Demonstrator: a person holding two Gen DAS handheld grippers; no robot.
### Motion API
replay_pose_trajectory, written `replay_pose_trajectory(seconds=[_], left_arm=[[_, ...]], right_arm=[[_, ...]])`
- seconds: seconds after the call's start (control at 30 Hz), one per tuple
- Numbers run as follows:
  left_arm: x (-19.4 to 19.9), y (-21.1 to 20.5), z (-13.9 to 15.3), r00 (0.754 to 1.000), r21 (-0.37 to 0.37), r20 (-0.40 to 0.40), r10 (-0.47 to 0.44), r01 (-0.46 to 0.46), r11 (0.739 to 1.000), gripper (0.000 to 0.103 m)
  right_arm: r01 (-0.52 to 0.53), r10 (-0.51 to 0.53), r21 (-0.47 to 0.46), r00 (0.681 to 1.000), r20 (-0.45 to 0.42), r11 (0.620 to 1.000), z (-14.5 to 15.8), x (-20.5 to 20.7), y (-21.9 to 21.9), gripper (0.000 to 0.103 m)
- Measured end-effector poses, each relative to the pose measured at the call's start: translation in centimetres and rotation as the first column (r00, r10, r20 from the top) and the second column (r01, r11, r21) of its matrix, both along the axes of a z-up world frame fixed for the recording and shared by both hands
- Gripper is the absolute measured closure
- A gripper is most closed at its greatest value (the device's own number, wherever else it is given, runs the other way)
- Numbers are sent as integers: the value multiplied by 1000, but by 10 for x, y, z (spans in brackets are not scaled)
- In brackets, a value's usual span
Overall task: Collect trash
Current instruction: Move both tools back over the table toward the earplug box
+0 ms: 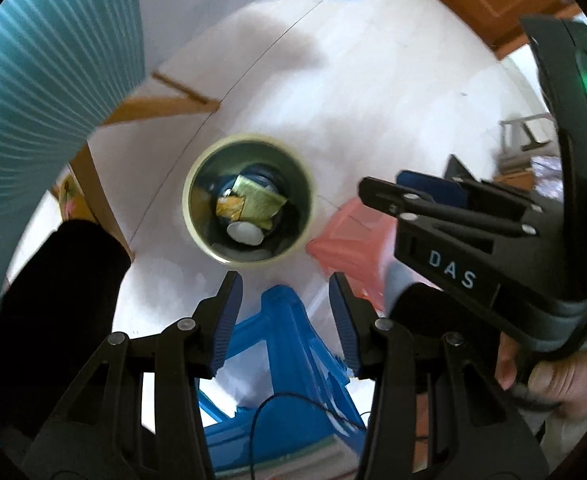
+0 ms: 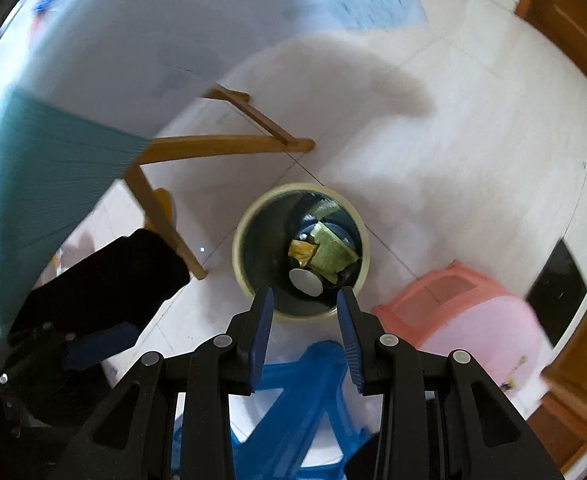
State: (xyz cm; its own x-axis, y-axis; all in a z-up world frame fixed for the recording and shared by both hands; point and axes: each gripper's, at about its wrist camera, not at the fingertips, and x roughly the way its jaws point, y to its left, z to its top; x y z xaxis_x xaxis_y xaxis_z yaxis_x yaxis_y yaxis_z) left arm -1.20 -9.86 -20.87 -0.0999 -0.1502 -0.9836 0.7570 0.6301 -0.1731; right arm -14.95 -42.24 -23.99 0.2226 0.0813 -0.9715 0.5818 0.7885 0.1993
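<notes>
Both jaws spread, empty: left gripper [image 1: 285,286], right gripper [image 2: 304,300]. Round cream-rimmed bin [image 2: 360,236] below holds crumpled wrappers [image 2: 325,256], probably foil. Blue plastic stool [image 2: 293,396] near, pink stool [image 2: 473,312] right.

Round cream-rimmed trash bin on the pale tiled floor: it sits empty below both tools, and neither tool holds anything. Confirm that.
Not empty. The round cream-rimmed trash bin already holds trash: a crumpled gold-green wrapper and a white round lid, as the left wrist view shows. The rest stands: the left tool and right tool hold nothing.
</notes>
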Motion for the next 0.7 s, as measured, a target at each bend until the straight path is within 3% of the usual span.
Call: replay_pose_trajectory(seconds=[0.17,0.27,0.37,0.53,0.7], left_arm=[[12,28,74,998,-95,64,0,6,995,62],[36,57,116,993,-149,106,50,-34,988,62],[61,84,145,986,-186,124,109,-85,979,62],[104,132,191,954,-257,217,206,-148,955,56],[148,184,224,925,-315,254,283,-198,928,55]], right_arm=[[-83,88,-69,994,65,994,74,12,23,69],[-105,116,-92,986,118,990,113,24,32,69],[-126,145,-119,975,167,985,150,44,46,69],[-177,213,-162,946,243,971,201,90,72,69],[-245,288,-184,921,262,952,227,141,104,69]])
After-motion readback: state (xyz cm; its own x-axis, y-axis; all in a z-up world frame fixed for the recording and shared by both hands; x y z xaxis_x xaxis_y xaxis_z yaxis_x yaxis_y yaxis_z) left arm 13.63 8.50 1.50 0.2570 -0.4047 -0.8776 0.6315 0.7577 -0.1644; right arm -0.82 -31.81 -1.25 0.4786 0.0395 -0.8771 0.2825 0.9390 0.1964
